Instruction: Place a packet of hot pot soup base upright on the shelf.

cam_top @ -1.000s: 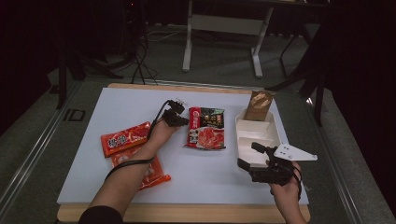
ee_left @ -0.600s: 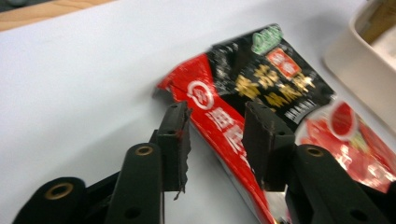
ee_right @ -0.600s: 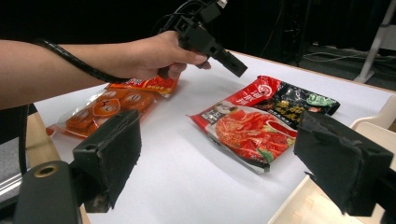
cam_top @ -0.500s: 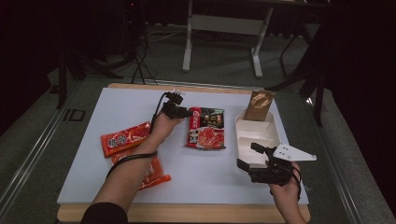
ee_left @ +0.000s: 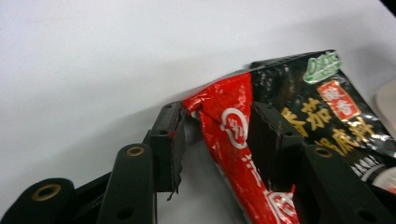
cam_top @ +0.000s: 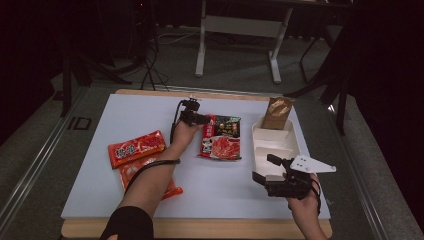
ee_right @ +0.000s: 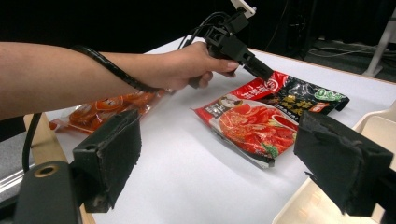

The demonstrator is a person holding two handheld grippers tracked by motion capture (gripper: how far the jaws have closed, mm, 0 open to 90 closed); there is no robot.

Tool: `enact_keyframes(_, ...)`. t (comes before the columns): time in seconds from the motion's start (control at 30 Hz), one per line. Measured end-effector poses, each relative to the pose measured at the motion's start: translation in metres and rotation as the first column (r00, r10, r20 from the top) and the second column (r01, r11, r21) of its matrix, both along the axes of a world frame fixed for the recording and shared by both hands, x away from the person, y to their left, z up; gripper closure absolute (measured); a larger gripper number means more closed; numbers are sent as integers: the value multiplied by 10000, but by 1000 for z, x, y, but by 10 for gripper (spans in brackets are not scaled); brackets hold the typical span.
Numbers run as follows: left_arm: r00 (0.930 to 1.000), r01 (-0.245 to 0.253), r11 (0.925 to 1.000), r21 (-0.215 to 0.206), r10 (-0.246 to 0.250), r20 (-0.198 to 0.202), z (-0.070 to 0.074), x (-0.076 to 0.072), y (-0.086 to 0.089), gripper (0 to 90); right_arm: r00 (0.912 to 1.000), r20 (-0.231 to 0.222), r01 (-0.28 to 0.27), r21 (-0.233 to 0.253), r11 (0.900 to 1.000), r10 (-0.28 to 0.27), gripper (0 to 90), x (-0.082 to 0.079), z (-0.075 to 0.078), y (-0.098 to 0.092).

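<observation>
A red-and-black hotpot seasoning packet point(cam_top: 221, 140) lies flat mid-table. My left gripper point(cam_top: 202, 120) is at its top left corner. In the left gripper view that gripper point(ee_left: 215, 116) is open, with the packet's red corner point(ee_left: 229, 135) buckled up between the jaws and touching the right one. My right gripper point(cam_top: 262, 167) is open near the front right of the table, at the near end of a white compartment tray point(cam_top: 277, 150). In the right gripper view its pads point(ee_right: 112, 149) stand wide apart with nothing between them, facing the packet point(ee_right: 261, 126).
Two orange snack packets point(cam_top: 136, 148) lie at the left, one partly under the person's left forearm. A brown paper bag point(cam_top: 278, 113) stands behind the tray. The white board ends at a wooden front edge point(cam_top: 200, 227). The tray's rim point(ee_right: 373, 126) is close to my right jaw.
The left hand has moved right and forward from the orange packets to the seasoning packet's corner, which now sits between its jaws. The right gripper has barely moved.
</observation>
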State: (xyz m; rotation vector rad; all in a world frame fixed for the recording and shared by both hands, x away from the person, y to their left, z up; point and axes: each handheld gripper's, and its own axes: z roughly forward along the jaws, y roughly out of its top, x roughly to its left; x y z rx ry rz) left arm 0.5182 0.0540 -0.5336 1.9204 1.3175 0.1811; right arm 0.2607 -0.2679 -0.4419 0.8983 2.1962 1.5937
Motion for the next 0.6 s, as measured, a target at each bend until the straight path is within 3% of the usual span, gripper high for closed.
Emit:
enact_keyframes(0.13,9992,97,10000,15,-97,-375,-8,2,-3,531,10000,-1,-26,-30,10000,26,146,0,-1,0)
enact_keyframes(0.27,9991,-142,9998,-140,136,-400,-12,3,-5,520,10000,-13,-62,-50,10000,62,146,0,-1,1)
enact_keyframes(0.37,9991,-121,9999,-21,120,-413,-11,4,-8,541,10000,-65,-62,-63,10000,62,146,1,-2,1)
enact_keyframes(0.5,9991,-121,9987,488,141,-405,-9,4,-15,594,9999,-98,-96,-116,9999,95,146,2,-3,2)
enact_keyframes(0.57,9992,219,9927,1185,-176,-369,-6,4,-22,650,9999,-117,-118,-145,9998,116,146,2,-4,3)
enact_keyframes(0.6,9989,255,9912,1298,-202,-415,-5,4,-24,710,9999,-106,-122,-156,9998,120,146,3,-4,3)
